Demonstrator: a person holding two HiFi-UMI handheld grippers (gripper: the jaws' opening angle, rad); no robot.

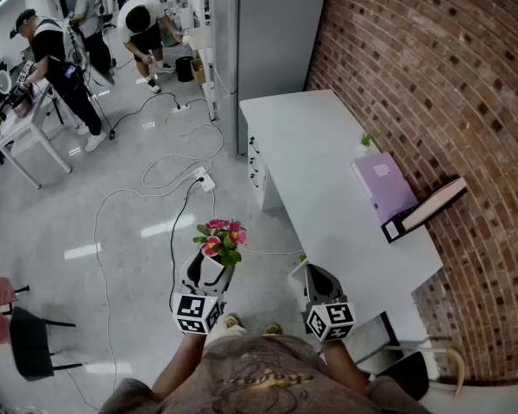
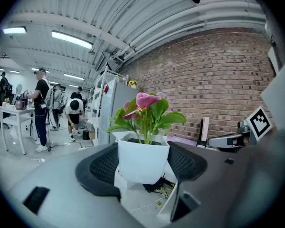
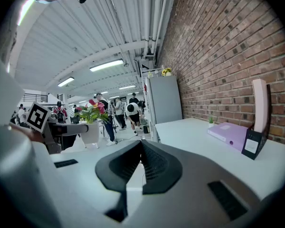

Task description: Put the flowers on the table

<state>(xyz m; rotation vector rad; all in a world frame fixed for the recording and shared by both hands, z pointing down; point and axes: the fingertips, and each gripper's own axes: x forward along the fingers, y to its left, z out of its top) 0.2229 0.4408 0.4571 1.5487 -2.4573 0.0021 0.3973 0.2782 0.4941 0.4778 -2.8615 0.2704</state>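
Only the gripper views show left gripper clamping the flower pot, right gripper closed empty.

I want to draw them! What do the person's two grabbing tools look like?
The left tool and right tool are grey, each with two curved black pads with a meshy grid. Each carries a white cube with black square markers. The person wears a brownish short-sleeved T-shirt.

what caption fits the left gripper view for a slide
Left gripper grips a white pot of pink flowers between its fingers, brick wall behind
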